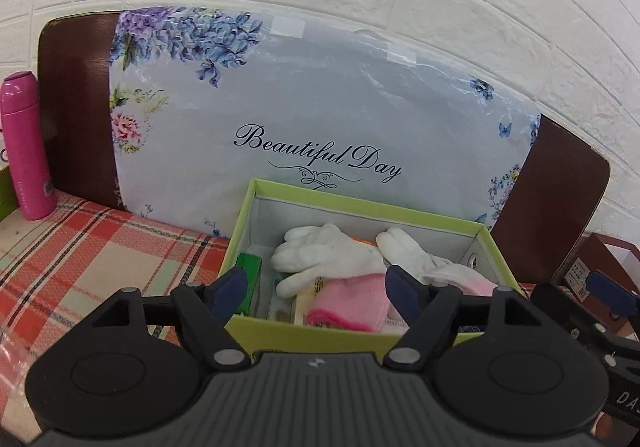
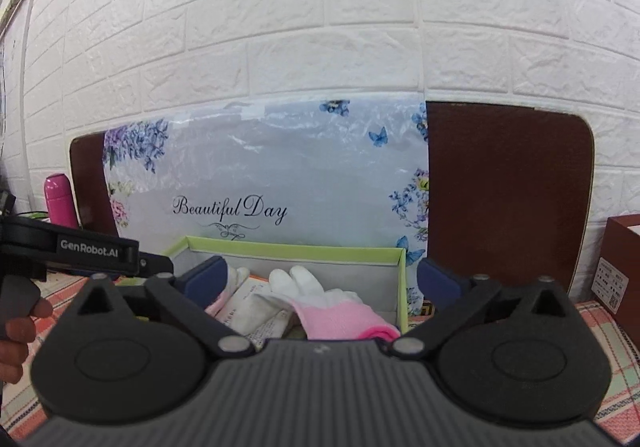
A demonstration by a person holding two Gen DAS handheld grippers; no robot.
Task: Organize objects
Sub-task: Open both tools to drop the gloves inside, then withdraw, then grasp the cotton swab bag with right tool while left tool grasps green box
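Observation:
A green-rimmed cardboard box [image 1: 360, 205] stands on the plaid cloth, and inside it lie two white gloves with pink cuffs [image 1: 320, 259] [image 1: 416, 253] on top of papers and a green packet [image 1: 250, 271]. My left gripper [image 1: 316, 279] is open above the box's near edge, with its fingers straddling the left glove's cuff without touching it. My right gripper [image 2: 320, 271] is open wide just before the box [image 2: 296, 249]. The right glove [image 2: 320, 299] lies free between and beyond its fingers. The left gripper [image 2: 160, 261] shows at the left edge of the right wrist view.
A plastic-wrapped floral "Beautiful Day" package [image 1: 320, 119] leans on a dark brown board [image 1: 76, 107] against the white brick wall behind the box. A pink bottle [image 1: 26, 151] stands at far left. A brown carton [image 2: 624, 259] sits at right. A person's hand [image 2: 20, 323] holds the left gripper.

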